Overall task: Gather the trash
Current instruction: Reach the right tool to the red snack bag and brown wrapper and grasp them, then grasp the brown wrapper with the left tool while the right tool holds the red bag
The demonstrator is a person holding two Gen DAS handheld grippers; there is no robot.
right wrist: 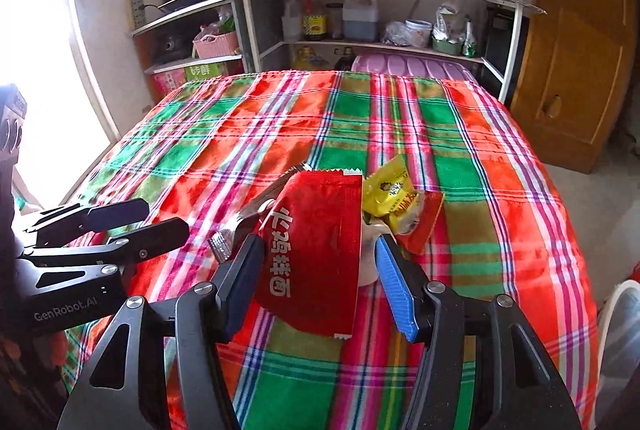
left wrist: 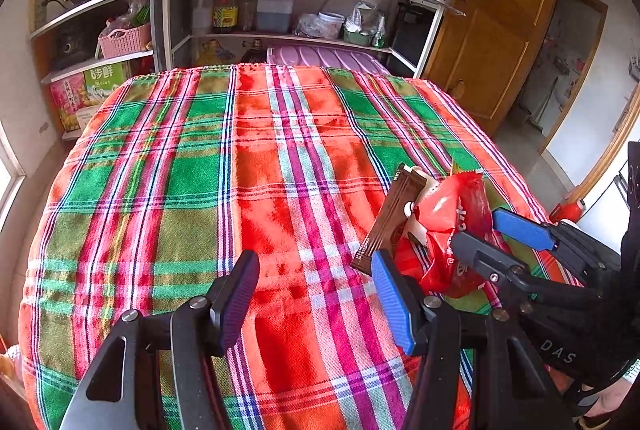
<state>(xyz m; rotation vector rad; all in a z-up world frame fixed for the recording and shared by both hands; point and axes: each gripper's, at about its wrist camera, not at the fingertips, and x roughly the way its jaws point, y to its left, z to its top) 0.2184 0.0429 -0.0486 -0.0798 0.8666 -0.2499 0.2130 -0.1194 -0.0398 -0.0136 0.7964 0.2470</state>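
A small heap of trash lay on the plaid tablecloth [right wrist: 500,189], directly ahead of the right gripper [right wrist: 316,270]. A red noodle-seasoning wrapper [right wrist: 312,254] was seen between its spread jaws, though no pinch on the foil could be confirmed, so the gripper was judged released. Just beyond were a yellow snack packet [right wrist: 390,189], a small orange-red sachet [right wrist: 424,226] and a brown ribbed wrapper [right wrist: 248,218], with something white partly hidden beneath.

Slippage was judged the main risk: the glossy foil could be pushed flat against the cloth instead of caught, or the cloth itself could be pinched and dragged along. The loose packets behind could also be scattered by a nudged approach.

The right gripper was held low and tilted down over the heap. The left gripper [left wrist: 316,298] was held to the left of it, open and empty, above bare cloth.
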